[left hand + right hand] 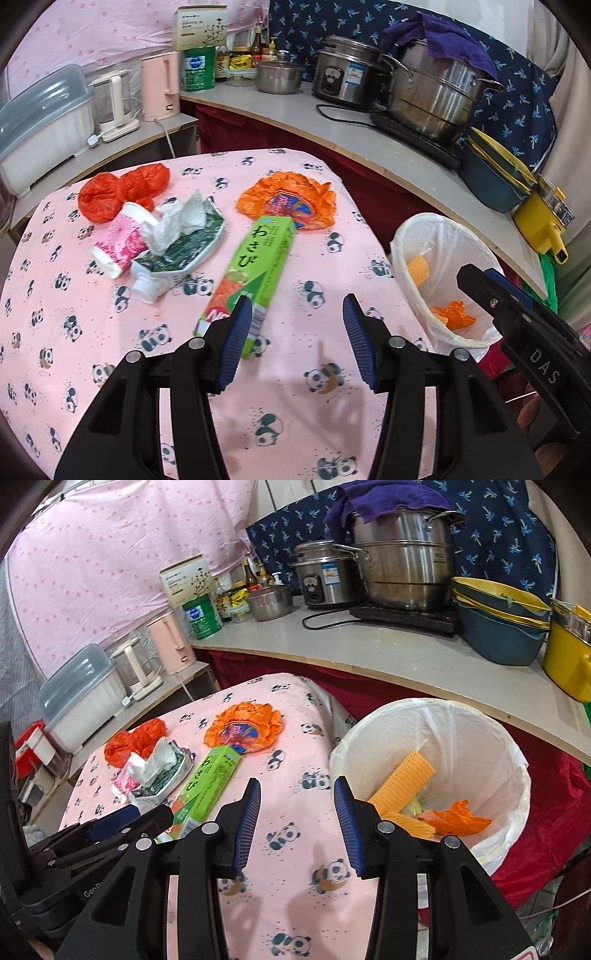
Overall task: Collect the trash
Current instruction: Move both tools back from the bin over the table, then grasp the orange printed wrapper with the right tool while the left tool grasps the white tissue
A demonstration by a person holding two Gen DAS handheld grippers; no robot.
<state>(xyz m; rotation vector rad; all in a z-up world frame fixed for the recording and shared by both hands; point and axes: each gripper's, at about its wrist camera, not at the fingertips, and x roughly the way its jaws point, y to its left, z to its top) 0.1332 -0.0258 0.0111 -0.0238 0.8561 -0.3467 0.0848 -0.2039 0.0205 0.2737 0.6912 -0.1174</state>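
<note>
Your left claw (pixel 297 326) hangs with jaws apart above the panda-cloth worktop (pixel 74 288), its left pad seemingly just beside the green wasabi box (pixel 251 269). Your right claw (pixel 297 812) is spread too, empty, near the lined trash bin (pixel 491 738) holding orange scraps (pixel 458 818).

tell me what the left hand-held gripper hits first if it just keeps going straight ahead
Probably the bare tablecloth, just right of the green box. The left hand-held gripper is open and angled down at the table; beyond lies the orange wrapper. Depth is unclear.
</note>
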